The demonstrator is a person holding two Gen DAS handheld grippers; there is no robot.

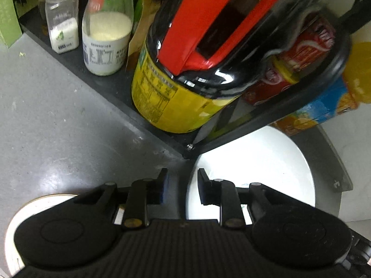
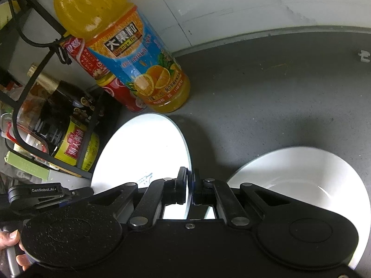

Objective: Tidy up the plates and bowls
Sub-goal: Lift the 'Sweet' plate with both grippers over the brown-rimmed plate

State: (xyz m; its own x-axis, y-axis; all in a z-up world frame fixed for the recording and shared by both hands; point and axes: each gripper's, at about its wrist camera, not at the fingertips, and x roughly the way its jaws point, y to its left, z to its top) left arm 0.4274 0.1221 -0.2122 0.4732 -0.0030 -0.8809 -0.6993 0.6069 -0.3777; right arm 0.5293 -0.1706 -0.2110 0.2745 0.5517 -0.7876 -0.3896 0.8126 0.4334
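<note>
Jaws: right gripper (image 2: 190, 185) pinches white plate (image 2: 148, 153) rim, plate near counter (image 2: 266, 88) back edge. Left gripper (image 1: 182, 186) parted, empty. Right view alone shows white bowl (image 2: 308, 171); left alone, gold-rimmed plate (image 1: 27, 206).

Right gripper (image 2: 190, 186) clamped on white plate (image 2: 143, 153) rim, plate tilted up. Juice bottle (image 2: 129, 53) behind plate, rack (image 2: 46, 120) left, bowl (image 2: 308, 173) right.
</note>
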